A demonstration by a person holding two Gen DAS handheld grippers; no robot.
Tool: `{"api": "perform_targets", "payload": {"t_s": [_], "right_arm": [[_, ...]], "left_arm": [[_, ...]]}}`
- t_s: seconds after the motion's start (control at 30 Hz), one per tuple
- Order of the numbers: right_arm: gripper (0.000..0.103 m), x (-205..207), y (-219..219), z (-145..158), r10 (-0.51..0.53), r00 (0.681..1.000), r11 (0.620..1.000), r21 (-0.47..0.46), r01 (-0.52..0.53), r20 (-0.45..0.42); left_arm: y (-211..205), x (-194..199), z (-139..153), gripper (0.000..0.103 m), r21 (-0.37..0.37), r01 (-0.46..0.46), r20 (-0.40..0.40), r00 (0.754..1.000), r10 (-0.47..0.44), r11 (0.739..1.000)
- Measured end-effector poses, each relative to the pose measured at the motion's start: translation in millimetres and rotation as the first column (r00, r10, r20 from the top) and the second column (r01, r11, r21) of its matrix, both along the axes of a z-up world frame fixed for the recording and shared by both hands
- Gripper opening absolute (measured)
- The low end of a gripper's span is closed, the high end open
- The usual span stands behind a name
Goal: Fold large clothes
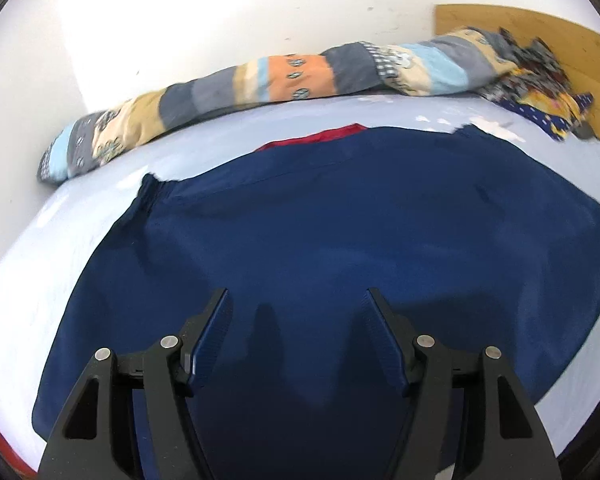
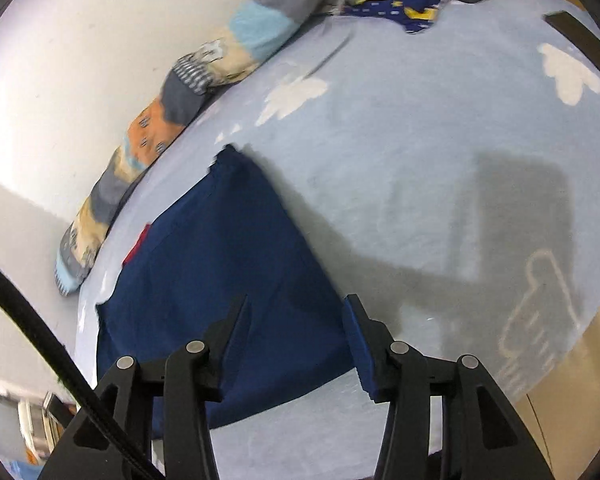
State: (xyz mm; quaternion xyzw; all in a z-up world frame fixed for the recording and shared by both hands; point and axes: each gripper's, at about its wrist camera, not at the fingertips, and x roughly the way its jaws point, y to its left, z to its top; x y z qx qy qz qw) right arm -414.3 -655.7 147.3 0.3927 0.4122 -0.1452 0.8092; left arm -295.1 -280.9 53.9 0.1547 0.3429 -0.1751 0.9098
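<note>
A large navy garment [image 1: 320,232] lies spread flat on a pale blue bed sheet [image 1: 80,240], with a strip of red lining [image 1: 316,136] showing at its far edge. My left gripper [image 1: 296,300] hangs above the garment's near part, jaws apart, nothing between the pads. In the right wrist view the same navy garment [image 2: 228,256] shows folded, its right edge running diagonally. My right gripper [image 2: 296,306] hovers over that edge near the front corner, jaws apart with no cloth pinched between them.
A rolled patchwork quilt [image 1: 260,80] lies along the white wall at the back. A heap of patterned clothes [image 1: 540,84] sits in the far right corner by a wooden headboard [image 1: 540,28]. The sheet [image 2: 440,140] carries white cloud prints; a black cable [image 2: 40,328] crosses the lower left.
</note>
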Motion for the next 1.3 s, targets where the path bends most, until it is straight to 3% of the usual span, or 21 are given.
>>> {"api": "perform_targets", "payload": {"t_s": [0.2,0.3,0.4,0.53,0.7,0.83,1.3], "right_arm": [[0.052,33,60,10,0.253,0.966,0.966,-0.071,-0.25,0.043],[0.052,48,104,9,0.404,0.915,0.904,-0.151,-0.399,0.001],[0.052,56,138,0,0.487,0.871,0.844,-0.22,-0.49,-0.071],[0.052,58,152,-13,0.5,0.853,0.815,-0.253,-0.522,-0.148],[0.051,56,177,4,0.499,0.842,0.69,-0.492,-0.53,-0.207],[0.052,56,186,12,0.487,0.844,0.626,-0.583,-0.518,-0.225],[0.054,55,203,19,0.467,0.849,0.53,-0.689,-0.494,-0.249]], "left_arm": [[-16,-13,-8,0.066,0.056,0.053,0.036,0.998,-0.055,0.997],[-19,-16,-7,0.066,0.065,0.07,0.053,0.996,-0.074,0.995],[-22,-18,-7,0.066,0.072,0.078,0.063,0.995,-0.082,0.994],[-26,-22,-7,0.066,0.09,0.087,0.084,0.992,-0.095,0.992],[-33,-29,-3,0.066,0.1,0.112,0.118,0.985,-0.123,0.989],[-37,-33,-2,0.066,0.11,0.13,0.135,0.98,-0.144,0.985],[-44,-40,1,0.066,0.126,0.15,0.167,0.971,-0.17,0.981]]}}
